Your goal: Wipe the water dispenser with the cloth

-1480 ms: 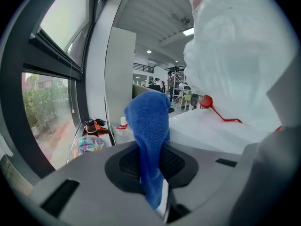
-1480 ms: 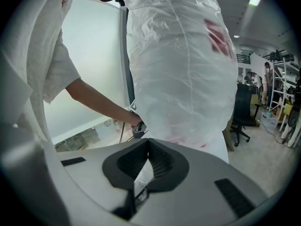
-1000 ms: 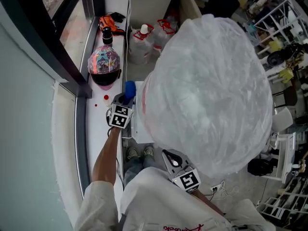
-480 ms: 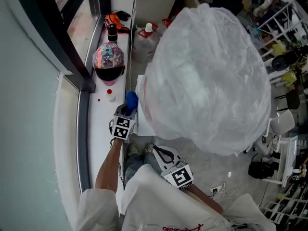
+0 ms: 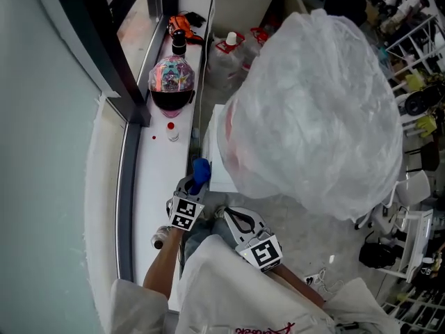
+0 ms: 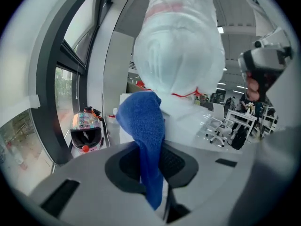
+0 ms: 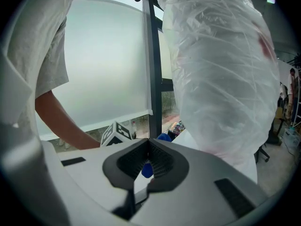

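The water dispenser's white body (image 5: 217, 155) stands by the window sill, its big bottle (image 5: 306, 110) wrapped in clear plastic. My left gripper (image 5: 197, 185) is shut on a blue cloth (image 5: 201, 170), which hangs just left of the dispenser's near corner. In the left gripper view the cloth (image 6: 143, 126) hangs folded between the jaws, and the wrapped bottle (image 6: 181, 55) rises behind it. My right gripper (image 5: 233, 218) is lower, near my body, shut with nothing in it. In the right gripper view the wrapped bottle (image 7: 221, 69) fills the right side and the cloth (image 7: 164, 137) peeks past the jaws.
A colourful helmet (image 5: 172, 82), a small red-capped bottle (image 5: 171, 131) and a black bottle (image 5: 179, 44) sit on the white sill (image 5: 149, 186). Water jugs (image 5: 229, 51) stand on the floor behind the dispenser. Chairs and shelves (image 5: 417, 103) crowd the right.
My left gripper has drawn back toward me along the sill with the cloth, away from the dispenser's side. The right gripper has shifted slightly left.
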